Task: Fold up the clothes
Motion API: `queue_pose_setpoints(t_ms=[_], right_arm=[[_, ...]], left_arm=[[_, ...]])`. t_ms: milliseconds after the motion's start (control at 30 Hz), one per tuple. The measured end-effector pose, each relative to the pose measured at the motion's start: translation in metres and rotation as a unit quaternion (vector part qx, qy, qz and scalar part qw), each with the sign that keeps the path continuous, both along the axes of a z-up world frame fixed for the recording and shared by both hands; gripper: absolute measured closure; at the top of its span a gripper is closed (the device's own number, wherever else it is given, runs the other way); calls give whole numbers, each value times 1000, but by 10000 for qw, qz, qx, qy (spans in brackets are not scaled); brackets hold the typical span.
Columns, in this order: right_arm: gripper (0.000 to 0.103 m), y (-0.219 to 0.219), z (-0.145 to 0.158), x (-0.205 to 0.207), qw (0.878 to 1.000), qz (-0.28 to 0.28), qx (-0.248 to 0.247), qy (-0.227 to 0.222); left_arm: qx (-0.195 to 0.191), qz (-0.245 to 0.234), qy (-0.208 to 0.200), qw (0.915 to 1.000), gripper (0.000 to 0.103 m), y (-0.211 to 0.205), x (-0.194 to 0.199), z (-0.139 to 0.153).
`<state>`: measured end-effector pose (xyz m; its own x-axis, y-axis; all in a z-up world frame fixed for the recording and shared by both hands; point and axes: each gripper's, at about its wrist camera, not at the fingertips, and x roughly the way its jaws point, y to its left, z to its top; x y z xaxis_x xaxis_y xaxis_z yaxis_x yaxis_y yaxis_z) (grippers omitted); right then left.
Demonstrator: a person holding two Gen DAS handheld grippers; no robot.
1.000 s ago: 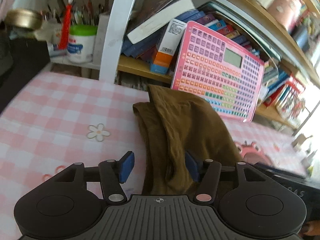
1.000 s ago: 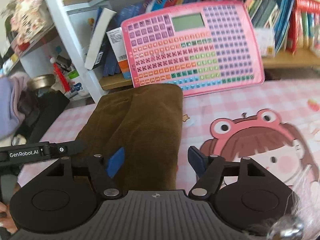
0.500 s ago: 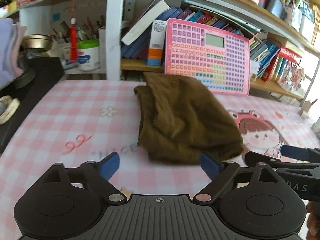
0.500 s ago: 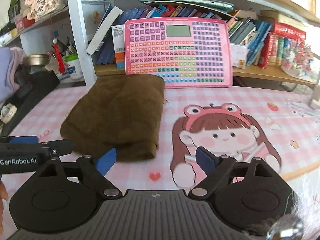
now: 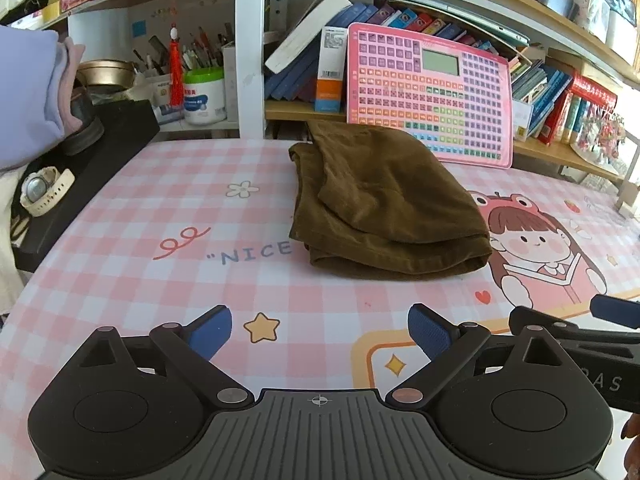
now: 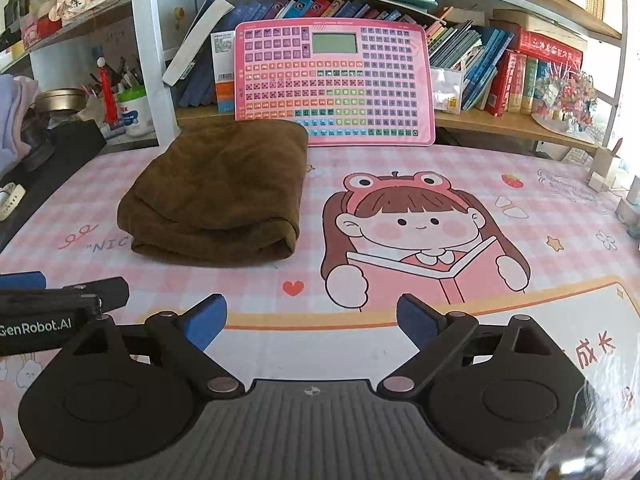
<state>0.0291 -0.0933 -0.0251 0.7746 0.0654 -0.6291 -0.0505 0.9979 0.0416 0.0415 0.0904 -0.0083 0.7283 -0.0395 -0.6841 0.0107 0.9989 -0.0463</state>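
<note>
Both my left gripper (image 5: 319, 332) and right gripper (image 6: 311, 320) are opening wide, nothing between them. The folded brown garment (image 5: 384, 204) lies ahead on the bench (image 5: 160, 216); soft, limp, light, best pinched at its thick near fold.

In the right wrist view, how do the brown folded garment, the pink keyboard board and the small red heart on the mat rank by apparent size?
1-2. Pink keyboard board and brown folded garment: they look alike, and the garment lies nearer, so I leave them unranked.
3. Red heart, clearly smallest.
</note>
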Motion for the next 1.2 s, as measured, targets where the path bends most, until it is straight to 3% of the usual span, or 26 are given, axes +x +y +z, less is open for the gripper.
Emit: queue_pose_setpoints(t_ms=[1200], right_arm=[[8,5,2,-4,9998,-154,-72,97]], left_arm=[[22,-135,-204,9997,3,4,-9,4]])
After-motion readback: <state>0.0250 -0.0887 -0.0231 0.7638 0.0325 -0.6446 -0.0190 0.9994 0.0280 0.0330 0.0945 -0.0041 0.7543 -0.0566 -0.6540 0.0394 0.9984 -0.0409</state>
